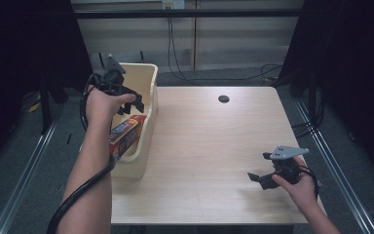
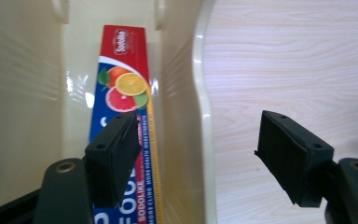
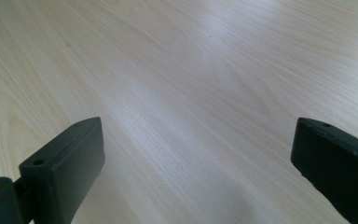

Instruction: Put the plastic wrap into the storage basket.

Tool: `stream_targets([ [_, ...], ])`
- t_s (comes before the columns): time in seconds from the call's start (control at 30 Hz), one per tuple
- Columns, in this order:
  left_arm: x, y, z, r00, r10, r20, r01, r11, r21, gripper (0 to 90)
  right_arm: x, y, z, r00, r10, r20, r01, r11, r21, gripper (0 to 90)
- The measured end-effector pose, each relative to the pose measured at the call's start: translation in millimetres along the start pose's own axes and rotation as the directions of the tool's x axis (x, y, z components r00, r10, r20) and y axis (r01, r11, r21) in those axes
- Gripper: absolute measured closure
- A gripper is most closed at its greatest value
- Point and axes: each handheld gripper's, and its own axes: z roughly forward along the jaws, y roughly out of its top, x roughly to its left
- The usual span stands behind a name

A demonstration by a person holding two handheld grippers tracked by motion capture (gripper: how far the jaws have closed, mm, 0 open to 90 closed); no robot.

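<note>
A long red and blue box (image 1: 126, 134) printed with citrus fruit lies lengthwise inside a cream plastic bin (image 1: 148, 78) at the table's left edge. In the left gripper view the box (image 2: 126, 70) rests on the bin's floor beside its right wall (image 2: 182, 93). My left gripper (image 1: 134, 103) hangs just above the bin, open. Its jaws straddle that wall, one over the box and one over the table, and nothing is held between them (image 2: 198, 135). My right gripper (image 1: 259, 166) is near the table's front right, open and empty (image 3: 196, 140) over bare wood.
The light wooden table (image 1: 214, 146) has a dark round hole (image 1: 223, 99) near its far edge. Black cables (image 1: 268, 73) trail on the floor behind the table. Metal rails (image 1: 336, 165) run along the floor on both sides.
</note>
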Motion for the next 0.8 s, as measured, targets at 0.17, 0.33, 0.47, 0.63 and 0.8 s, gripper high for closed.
stream_targets([
  [0.17,-7.8,1.0,-0.2,0.9992,0.036,0.018,-0.036,0.9993,-0.009,25.6,0.0,0.0,-0.2,1.0000,0.001,-0.001,-0.001,1.000,0.002,2.6],
  [0.33,-17.5,2.3,0.4,0.9979,0.060,0.026,-0.059,0.9981,-0.017,23.0,-0.1,0.3,-0.6,1.0000,0.000,-0.004,0.000,1.000,0.001,2.6],
  [0.47,-24.2,2.2,2.6,0.9966,0.073,0.038,-0.072,0.9973,-0.015,21.5,-0.1,0.1,-0.6,1.0000,0.001,-0.001,-0.001,1.000,0.000,2.6],
  [0.63,-34.9,2.0,8.4,0.9921,0.110,0.060,-0.109,0.9939,-0.013,18.8,0.3,0.2,-0.9,1.0000,0.001,-0.001,-0.001,1.000,0.000,2.6],
  [0.8,-43.3,1.6,11.7,0.9875,0.136,0.079,-0.134,0.9906,-0.026,16.8,0.2,0.2,-1.1,1.0000,0.000,-0.002,0.000,1.000,0.000,2.6],
])
